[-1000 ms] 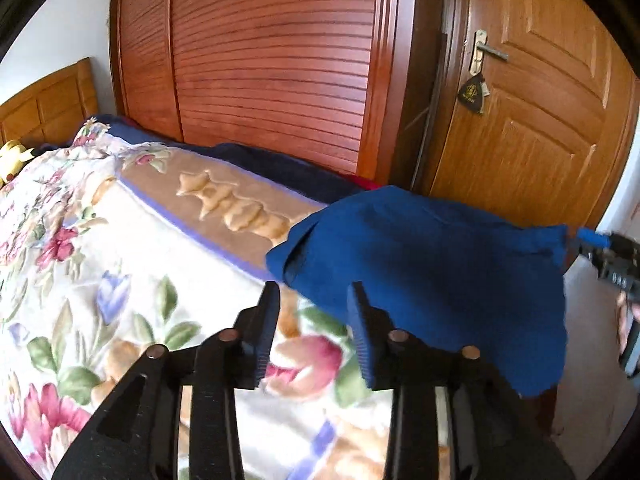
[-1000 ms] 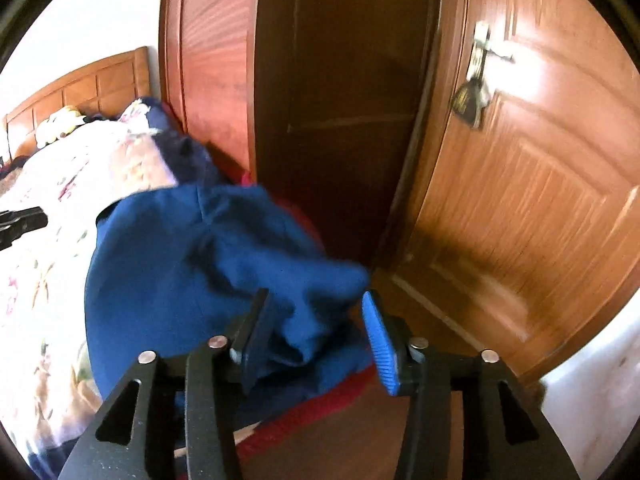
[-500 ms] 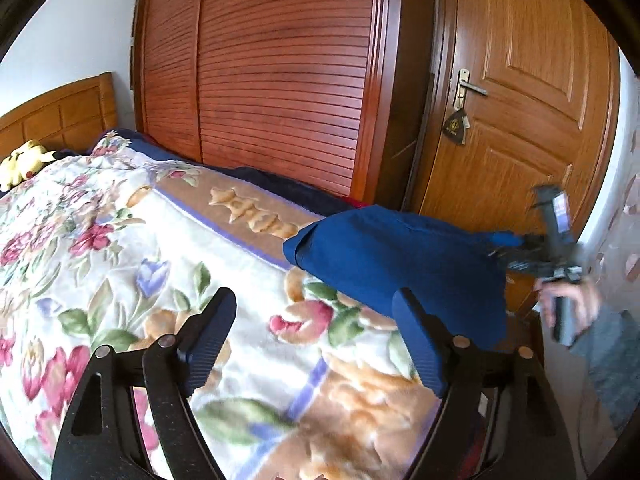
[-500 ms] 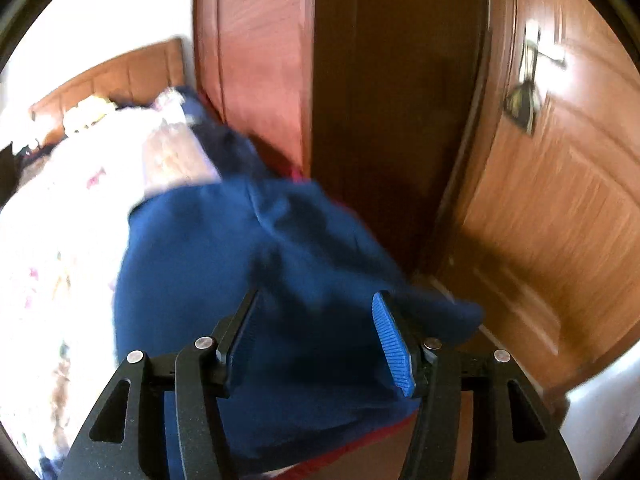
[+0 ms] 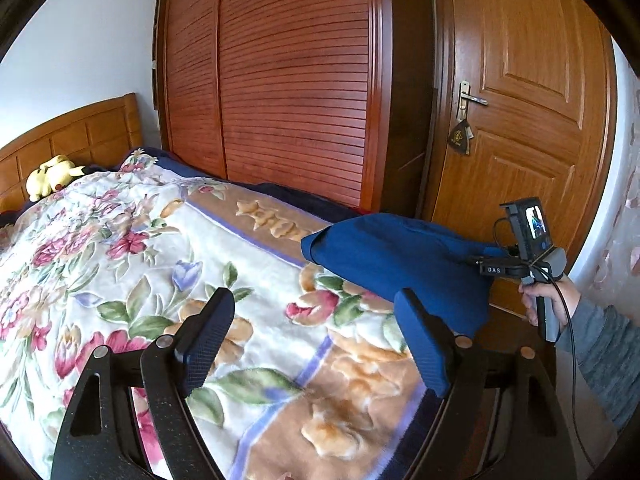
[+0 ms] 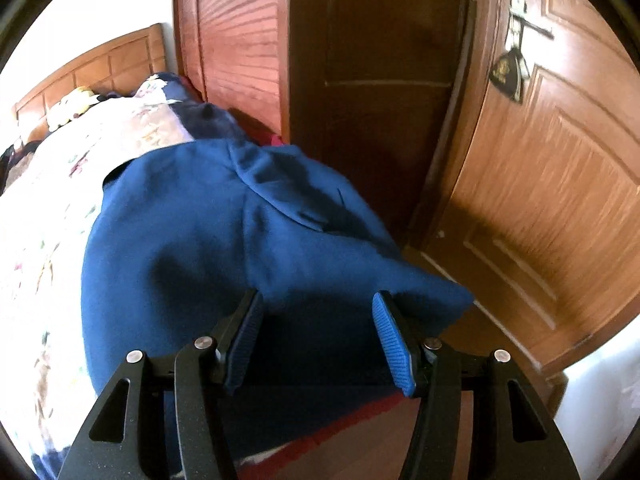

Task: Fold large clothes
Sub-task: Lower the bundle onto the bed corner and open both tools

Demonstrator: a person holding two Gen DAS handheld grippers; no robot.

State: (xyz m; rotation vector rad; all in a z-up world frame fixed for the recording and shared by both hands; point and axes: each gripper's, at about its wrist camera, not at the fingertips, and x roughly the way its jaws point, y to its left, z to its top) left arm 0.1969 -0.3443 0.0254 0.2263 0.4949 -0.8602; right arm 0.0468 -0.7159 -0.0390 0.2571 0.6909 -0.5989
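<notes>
Left gripper (image 5: 316, 336): fingers spread wide, holding nothing, low centre of the left view above the floral fleece blanket (image 5: 132, 264).
Right gripper (image 6: 318, 336): blue-padded fingers spread apart over the cloth, not pinching it.
Dark blue fabric garment (image 6: 192, 248): bunched at the bed's corner, centre-left of the right view, right of centre in the left.
Background: brown wooden panelled door (image 5: 532, 120), upper right.

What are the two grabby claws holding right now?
Nothing. The left gripper is wide open over the floral blanket. The right gripper is open too, with the dark blue cloth garment lying loose between its fingers.
</notes>
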